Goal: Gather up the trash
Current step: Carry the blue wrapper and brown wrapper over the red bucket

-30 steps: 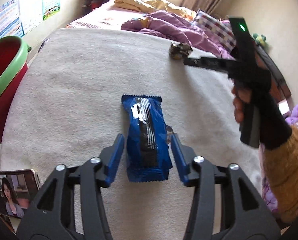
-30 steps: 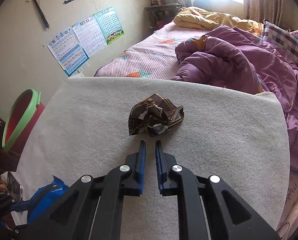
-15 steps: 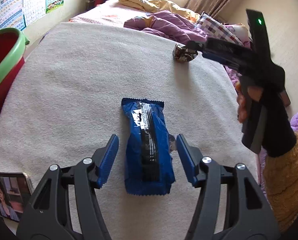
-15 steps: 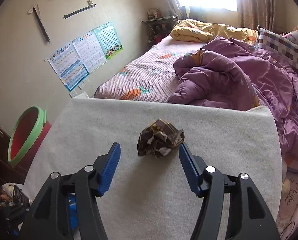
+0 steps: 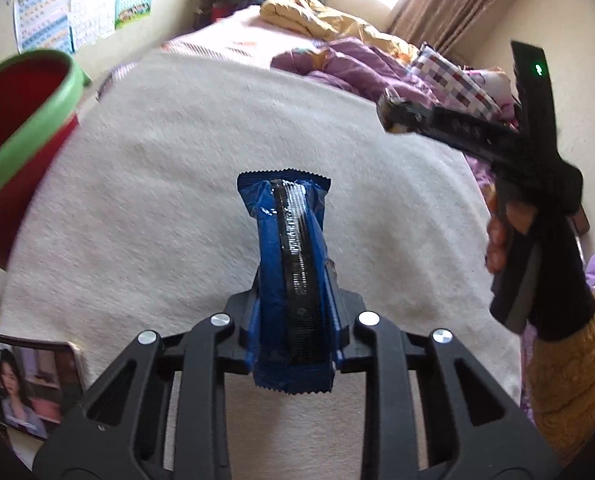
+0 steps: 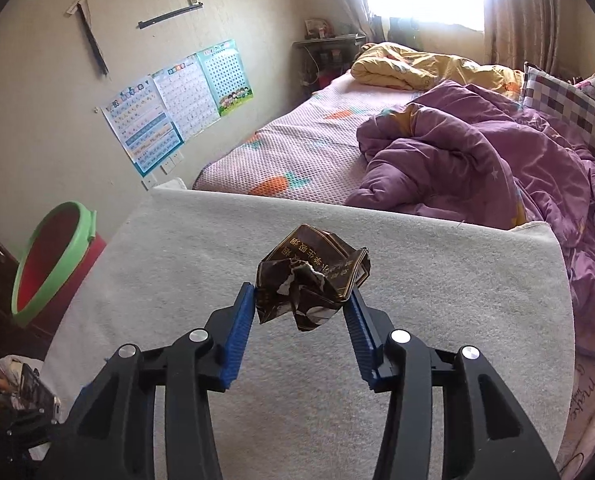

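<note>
**A:** What's hard to make out here? The left wrist view is smeared along the top, so the bed and the wall posters are mush. The red bin with the green rim is cut off at the left edge.

**B:** Yeah, and the lower end of the blue wrapper hides most of the finger pads. In that same view the right gripper is side-on, so you only get a blur of dark stuff at its tip.

**A:** Poses then? The left gripper is clamped onto the blue wrapper, which sticks out forward over the white blanket.

**B:** The right gripper points toward the bed, its blue fingers pinching a crumpled dark wrapper by both sides. It looks lifted off the blanket. The right hand is gloved, only the fingertips bare.
</note>
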`<state>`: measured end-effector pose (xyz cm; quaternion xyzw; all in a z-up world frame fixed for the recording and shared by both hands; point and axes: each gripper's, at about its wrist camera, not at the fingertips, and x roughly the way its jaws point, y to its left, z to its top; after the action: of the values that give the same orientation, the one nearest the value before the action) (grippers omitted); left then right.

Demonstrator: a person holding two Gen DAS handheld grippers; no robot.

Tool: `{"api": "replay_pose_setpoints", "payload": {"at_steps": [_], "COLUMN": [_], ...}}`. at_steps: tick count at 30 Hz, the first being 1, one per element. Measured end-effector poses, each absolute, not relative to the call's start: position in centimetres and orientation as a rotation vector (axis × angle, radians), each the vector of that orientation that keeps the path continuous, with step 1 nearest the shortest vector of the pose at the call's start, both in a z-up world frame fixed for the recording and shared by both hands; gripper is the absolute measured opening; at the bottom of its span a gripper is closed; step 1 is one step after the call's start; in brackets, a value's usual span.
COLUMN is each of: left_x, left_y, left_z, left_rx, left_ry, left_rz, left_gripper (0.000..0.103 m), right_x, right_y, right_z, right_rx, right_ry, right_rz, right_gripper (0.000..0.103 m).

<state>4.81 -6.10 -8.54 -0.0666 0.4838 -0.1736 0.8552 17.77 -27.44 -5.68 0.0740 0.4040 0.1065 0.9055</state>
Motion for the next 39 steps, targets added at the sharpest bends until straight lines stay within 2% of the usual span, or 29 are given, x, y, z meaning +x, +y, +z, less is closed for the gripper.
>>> {"api": "replay_pose_setpoints", "payload": {"at_steps": [9, 39], "left_x": [4.7, 4.9], "left_y": [-4.3, 2.3], "left_z": [-5.6, -2.4], "left_rx": [-0.102, -0.135], "left_ry": [0.899, 0.784], "left_rz": [-0.265, -0.034], "left_gripper": [0.026, 0.026], "right_x": [15.0, 12.4], "right_y": [-24.2, -14.7], "right_z": [-4.1, -3.0], "right_rx": [0.150, 0.101], "right_ry": [0.806, 0.817], "right_rz": [0.294, 0.545], "right_gripper": [0.045, 0.045]}}
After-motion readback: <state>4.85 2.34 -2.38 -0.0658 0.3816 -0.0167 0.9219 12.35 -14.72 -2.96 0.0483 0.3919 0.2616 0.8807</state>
